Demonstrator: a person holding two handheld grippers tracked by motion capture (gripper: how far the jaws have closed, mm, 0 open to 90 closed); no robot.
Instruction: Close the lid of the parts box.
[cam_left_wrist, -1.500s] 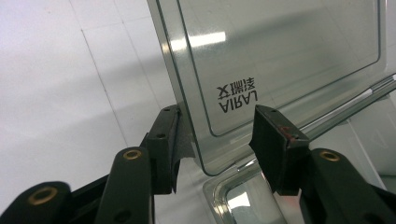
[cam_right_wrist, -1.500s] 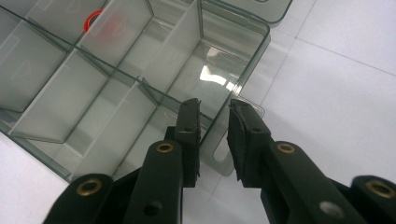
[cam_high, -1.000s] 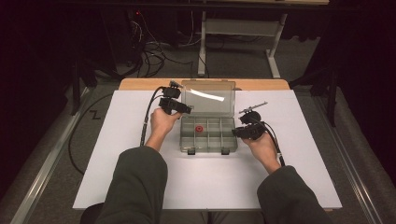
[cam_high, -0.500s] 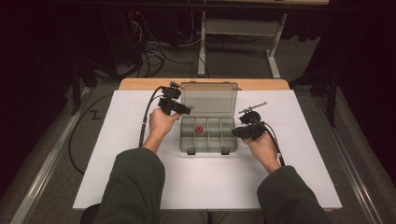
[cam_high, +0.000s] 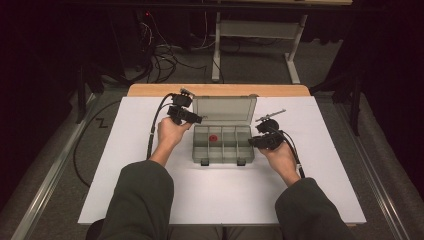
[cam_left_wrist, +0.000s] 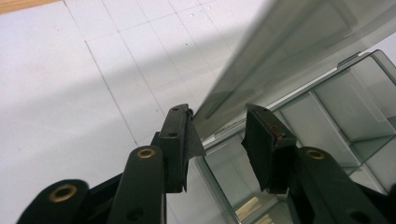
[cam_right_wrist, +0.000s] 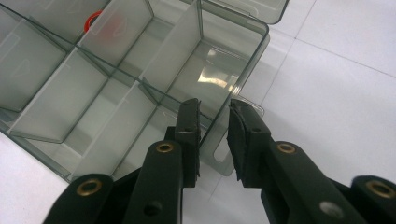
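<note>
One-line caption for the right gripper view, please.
Right tool open, its jaws straddling the end wall of a clear divided box, a red ring in a far compartment.

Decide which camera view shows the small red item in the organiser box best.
The high view: the red item sits whole in a far-row compartment of the box. The right gripper view catches it at the top edge, partly behind a divider.

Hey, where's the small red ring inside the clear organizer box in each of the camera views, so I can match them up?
High view: the red ring lies mid-table, in a far-row compartment of the organizer box, left of its centre.
Left gripper view: I cannot make it out there.
Right gripper view: it sits at the top edge, left of centre, behind a divider.
Shared landmark: the box's raised lid.
</note>
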